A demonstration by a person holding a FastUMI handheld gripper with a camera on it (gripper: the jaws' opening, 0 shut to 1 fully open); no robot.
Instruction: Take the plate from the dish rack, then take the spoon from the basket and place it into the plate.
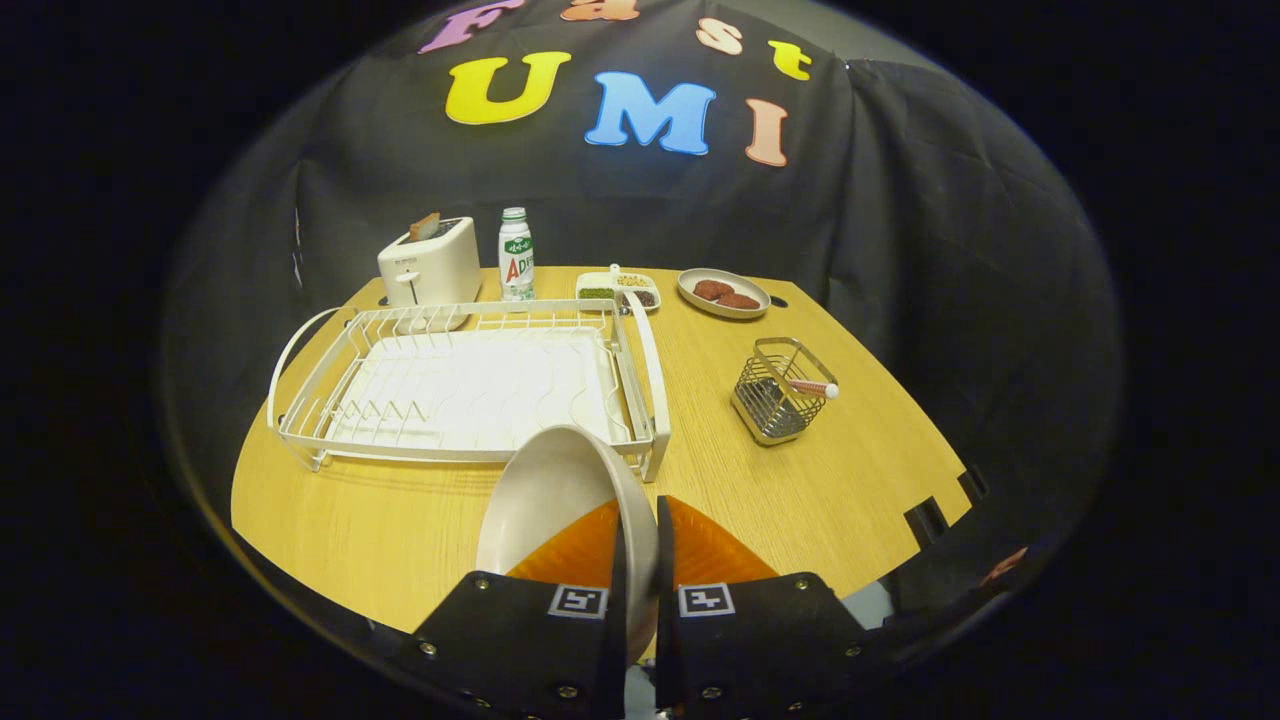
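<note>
On the wooden table [800,500] the dish rack [470,385] stands bare. Just in front of it the gripper [640,545] pinches the plate [560,500] by its rim — lower edge hidden. Right of the rack, the basket [778,390] holds the spoon [815,388] — bowl unseen.

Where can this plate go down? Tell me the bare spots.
Gripper shut on plate. Bare table: the near strip in front of the rack, and the stretch between rack and basket. Crowded: the far edge, with toaster, bottle and two dishes.
</note>
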